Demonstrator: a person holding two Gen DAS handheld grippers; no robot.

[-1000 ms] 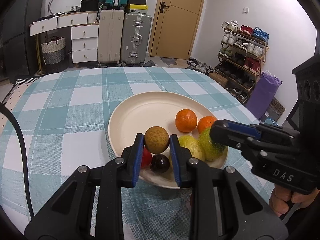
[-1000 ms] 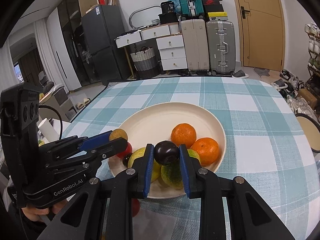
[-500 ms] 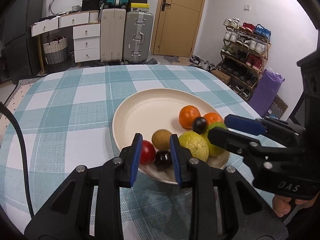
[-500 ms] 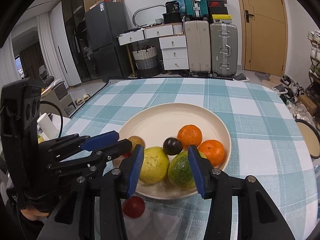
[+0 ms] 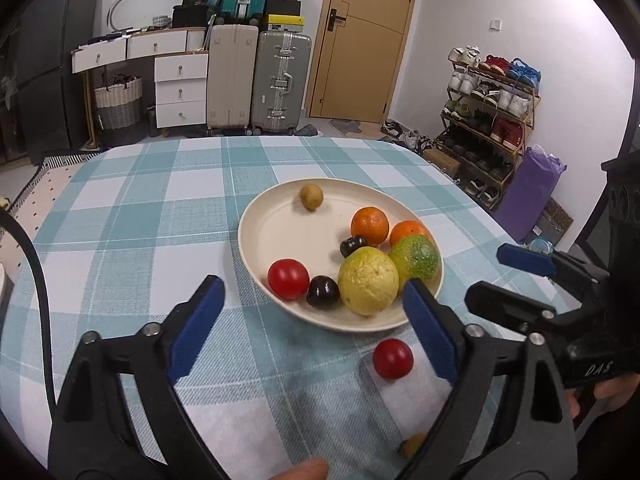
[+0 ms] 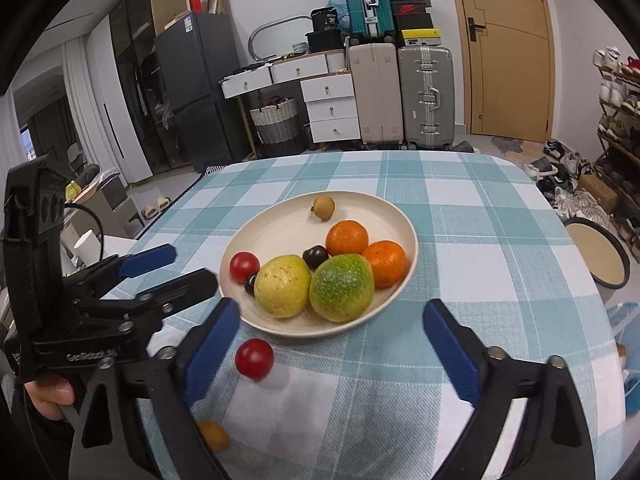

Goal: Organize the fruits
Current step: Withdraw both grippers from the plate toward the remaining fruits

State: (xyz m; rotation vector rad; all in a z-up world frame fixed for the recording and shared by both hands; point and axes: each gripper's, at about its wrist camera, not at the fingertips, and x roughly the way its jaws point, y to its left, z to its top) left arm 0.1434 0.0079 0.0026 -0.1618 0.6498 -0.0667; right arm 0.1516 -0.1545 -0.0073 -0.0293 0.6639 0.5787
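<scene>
A cream plate [image 5: 280, 236] [image 6: 280, 232] on the checked tablecloth holds two oranges [image 5: 370, 226], a yellow fruit [image 5: 368, 282], a green fruit [image 5: 416, 256], a red tomato [image 5: 288, 279], two dark plums [image 5: 322, 291] and a small brown fruit [image 5: 311, 197] at its far rim. A second red tomato [image 5: 393, 358] [image 6: 254, 358] and a small yellow-brown fruit [image 6: 214, 435] lie on the cloth in front of the plate. My left gripper [image 5: 312, 328] is open and empty, near the plate's front edge. My right gripper [image 6: 332, 348] is open and empty, just before the plate.
The table's far and right edges drop to the floor. A round stool [image 6: 600, 256] stands at the right of the table. Suitcases [image 5: 256, 80], drawers and a shoe rack [image 5: 488, 108] line the room behind.
Both grippers opened wide and drew back from the plate. The brown fruit left my left gripper and rolled to the plate's far rim. The dark plum lies by the oranges.
</scene>
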